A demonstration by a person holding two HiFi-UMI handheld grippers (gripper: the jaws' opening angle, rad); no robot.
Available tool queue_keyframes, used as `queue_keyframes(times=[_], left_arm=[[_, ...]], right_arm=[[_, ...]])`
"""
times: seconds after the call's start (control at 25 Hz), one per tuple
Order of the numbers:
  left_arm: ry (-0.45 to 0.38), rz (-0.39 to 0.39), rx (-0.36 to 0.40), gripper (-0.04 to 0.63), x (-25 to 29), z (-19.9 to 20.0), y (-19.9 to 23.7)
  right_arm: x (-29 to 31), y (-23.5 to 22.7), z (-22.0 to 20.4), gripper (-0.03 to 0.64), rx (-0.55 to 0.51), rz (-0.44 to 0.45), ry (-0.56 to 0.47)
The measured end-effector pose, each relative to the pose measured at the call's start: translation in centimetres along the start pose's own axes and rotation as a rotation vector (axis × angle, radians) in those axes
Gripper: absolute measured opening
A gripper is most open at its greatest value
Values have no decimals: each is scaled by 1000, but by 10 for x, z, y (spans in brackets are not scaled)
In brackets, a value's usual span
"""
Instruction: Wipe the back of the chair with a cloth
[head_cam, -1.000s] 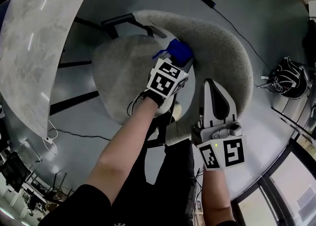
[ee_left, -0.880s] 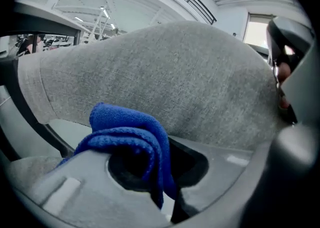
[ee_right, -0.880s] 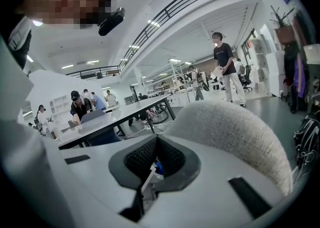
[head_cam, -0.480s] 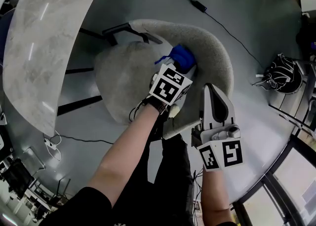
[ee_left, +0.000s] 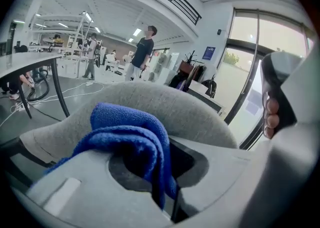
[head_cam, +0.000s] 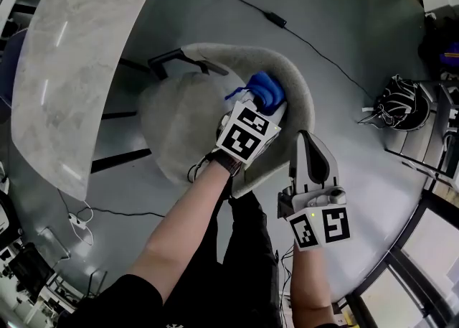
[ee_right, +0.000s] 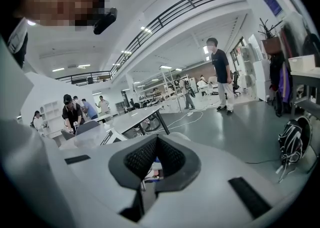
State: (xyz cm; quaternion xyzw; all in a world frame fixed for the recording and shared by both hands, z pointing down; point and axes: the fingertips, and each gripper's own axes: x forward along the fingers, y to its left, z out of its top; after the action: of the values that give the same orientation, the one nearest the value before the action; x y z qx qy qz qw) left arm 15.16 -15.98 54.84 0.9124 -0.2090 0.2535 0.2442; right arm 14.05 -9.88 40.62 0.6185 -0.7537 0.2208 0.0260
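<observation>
Grey floor [head_cam: 344, 47] under fabric chair; blue cloth [head_cam: 267, 90] lies against chair back [head_cam: 305, 100] inner side, clamped in left gripper [head_cam: 267, 106]. Right gripper [head_cam: 307, 140], jaws closed on nothing, at cloth's 5 o'clock. Black backpack [head_cam: 401, 102] at 3 o'clock.

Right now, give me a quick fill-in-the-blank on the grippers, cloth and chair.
1. The left gripper is shut on a ___ cloth.
2. The cloth lies against the inner face of the chair, on its ___.
3. The right gripper is shut and holds ___.

Missing words: blue; back; nothing
</observation>
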Motion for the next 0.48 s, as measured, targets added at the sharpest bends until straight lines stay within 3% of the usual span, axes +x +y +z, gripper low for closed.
queue_keyframes(times=[0.48], left_arm=[[-80, -37, 57, 60, -24, 44, -41]], right_arm=[[-18, 5, 22, 13, 17, -4, -34]])
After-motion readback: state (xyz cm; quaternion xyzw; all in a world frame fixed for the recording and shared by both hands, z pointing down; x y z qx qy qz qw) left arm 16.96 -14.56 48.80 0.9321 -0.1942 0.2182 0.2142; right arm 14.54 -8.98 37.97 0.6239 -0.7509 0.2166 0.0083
